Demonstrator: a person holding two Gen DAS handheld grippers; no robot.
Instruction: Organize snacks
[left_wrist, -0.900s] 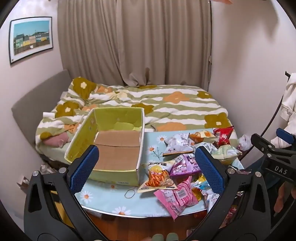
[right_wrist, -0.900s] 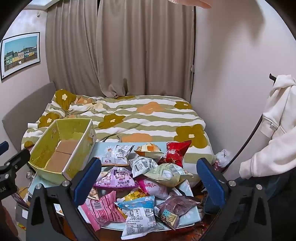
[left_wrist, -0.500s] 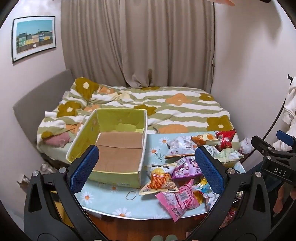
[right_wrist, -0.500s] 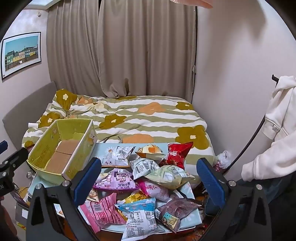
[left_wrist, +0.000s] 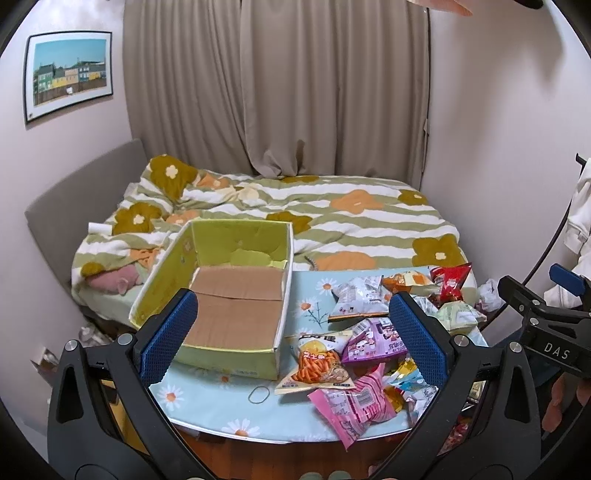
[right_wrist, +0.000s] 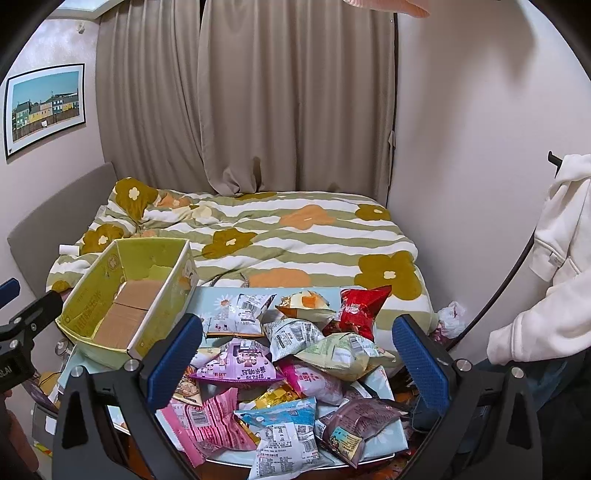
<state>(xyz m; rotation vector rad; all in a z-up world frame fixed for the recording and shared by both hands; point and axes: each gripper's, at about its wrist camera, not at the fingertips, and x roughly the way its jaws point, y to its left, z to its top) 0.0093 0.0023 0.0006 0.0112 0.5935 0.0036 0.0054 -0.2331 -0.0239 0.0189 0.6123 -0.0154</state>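
An empty green cardboard box (left_wrist: 236, 291) (right_wrist: 125, 295) stands on the left of a small table with a floral cloth (left_wrist: 207, 398). A pile of snack packets lies on the table's right: a purple one (left_wrist: 373, 339) (right_wrist: 240, 363), a pink one (left_wrist: 351, 402) (right_wrist: 203, 417), a red one (left_wrist: 450, 277) (right_wrist: 362, 306), an orange-stick bag (left_wrist: 317, 365) and several more. My left gripper (left_wrist: 291, 343) is open and empty above the table's front. My right gripper (right_wrist: 295, 358) is open and empty over the pile; it also shows in the left wrist view (left_wrist: 543, 314).
A bed with a flowered striped quilt (left_wrist: 332, 221) lies behind the table. Curtains (left_wrist: 295, 92) hang at the back. A rubber band (left_wrist: 258, 394) lies on the cloth by the box. A white hoodie (right_wrist: 554, 258) hangs at the right.
Both grippers have drifted slightly back and up, so the table and box appear a little lower in both views. Nothing was picked up.
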